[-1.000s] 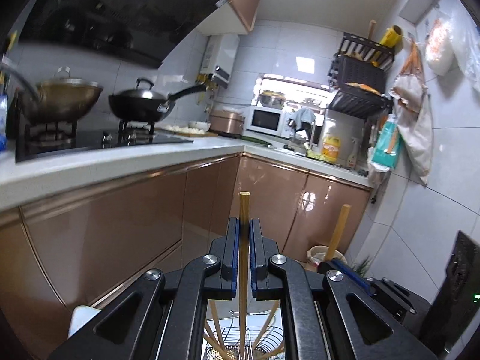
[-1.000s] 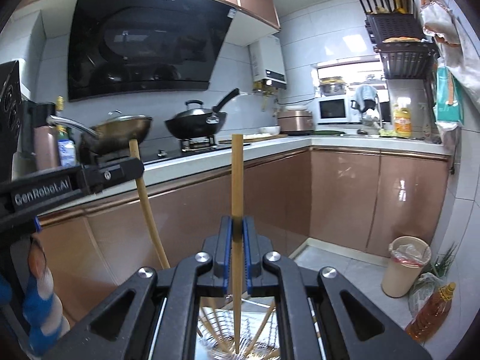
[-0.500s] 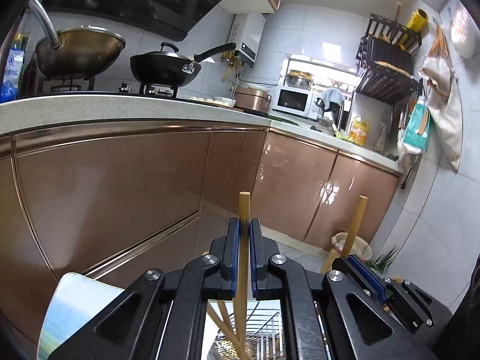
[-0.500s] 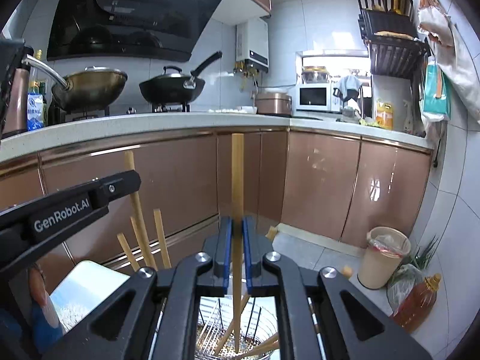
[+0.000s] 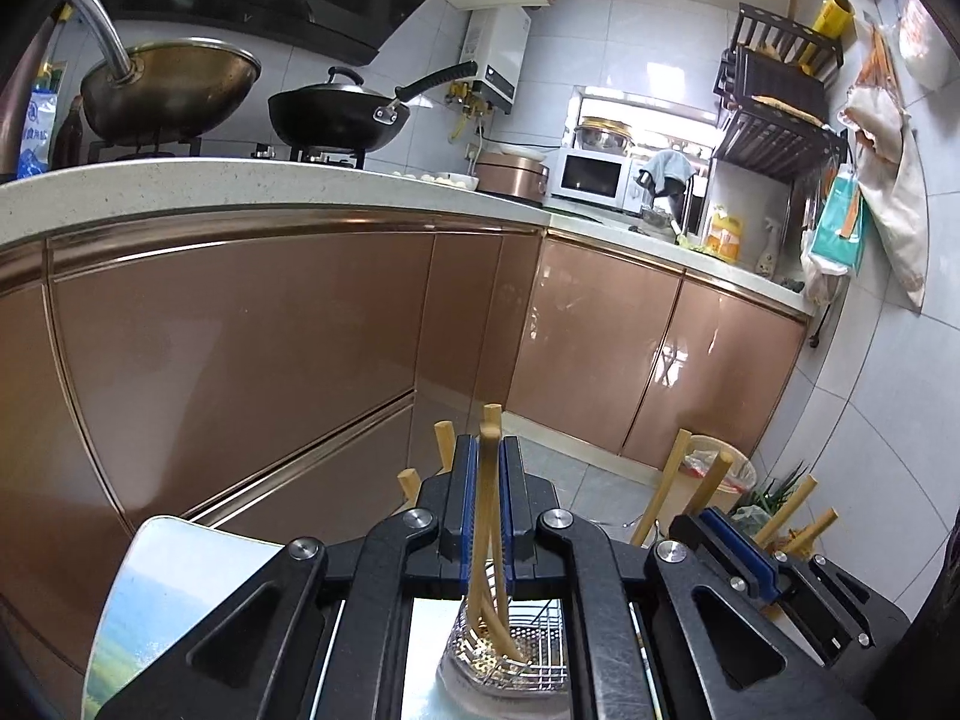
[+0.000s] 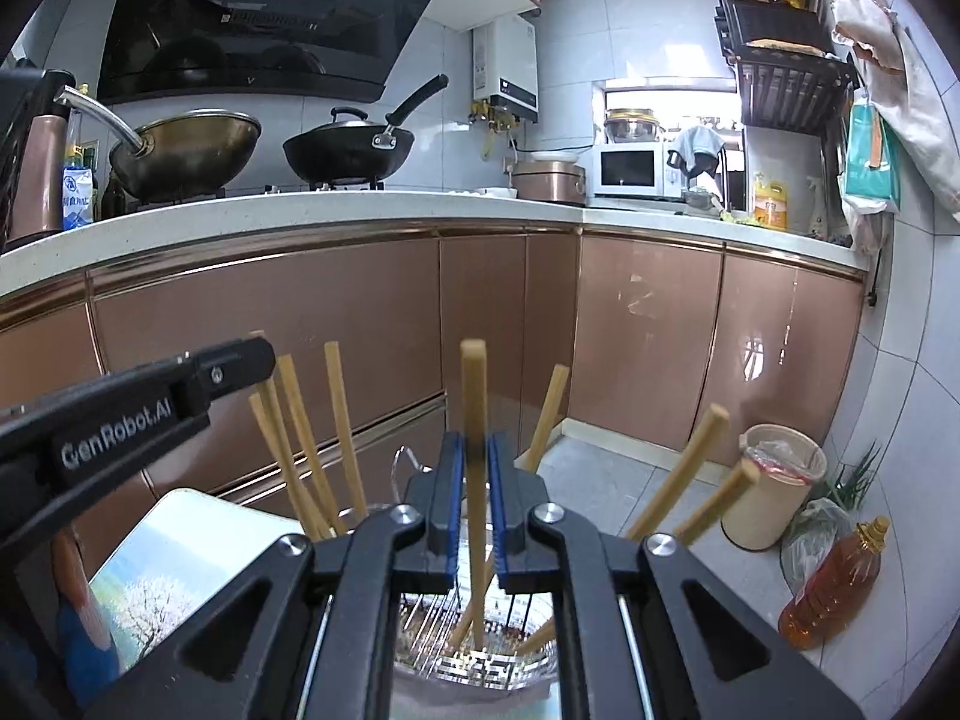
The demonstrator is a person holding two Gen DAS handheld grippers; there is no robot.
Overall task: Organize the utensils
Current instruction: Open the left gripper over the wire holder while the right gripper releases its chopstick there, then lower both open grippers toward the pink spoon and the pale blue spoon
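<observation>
Both grippers had come down over the round perforated steel utensil basket [image 6: 480, 654], each with a pale wooden chopstick pinched upright between its blue-padded jaws. The left gripper [image 5: 487, 480] was closed narrow on its chopstick [image 5: 489, 516] — in the left wrist view the stick looked doubled and blurred, so whether one or two sat in the pads could not be told. Its lower end reached down into the basket [image 5: 510, 654]. The right gripper [image 6: 474, 480] was likewise shut tight on a single square-topped chopstick [image 6: 474, 420], whose tip stood inside the basket's wire wall.

Much of the sorting looked done. Several other wooden chopsticks [image 6: 312, 438] already leaned in the basket, fanned out to either side; more [image 6: 678, 480] slanted off to the right. The basket stood on a tray printed with a landscape picture [image 6: 162, 570], low before the copper-coloured cabinet doors [image 6: 270, 360].

What remained, by my reading, was the release — opening both pairs of jaws so the two held sticks drop among the rest. Whether further utensils waited elsewhere could not be seen from these views.
</observation>
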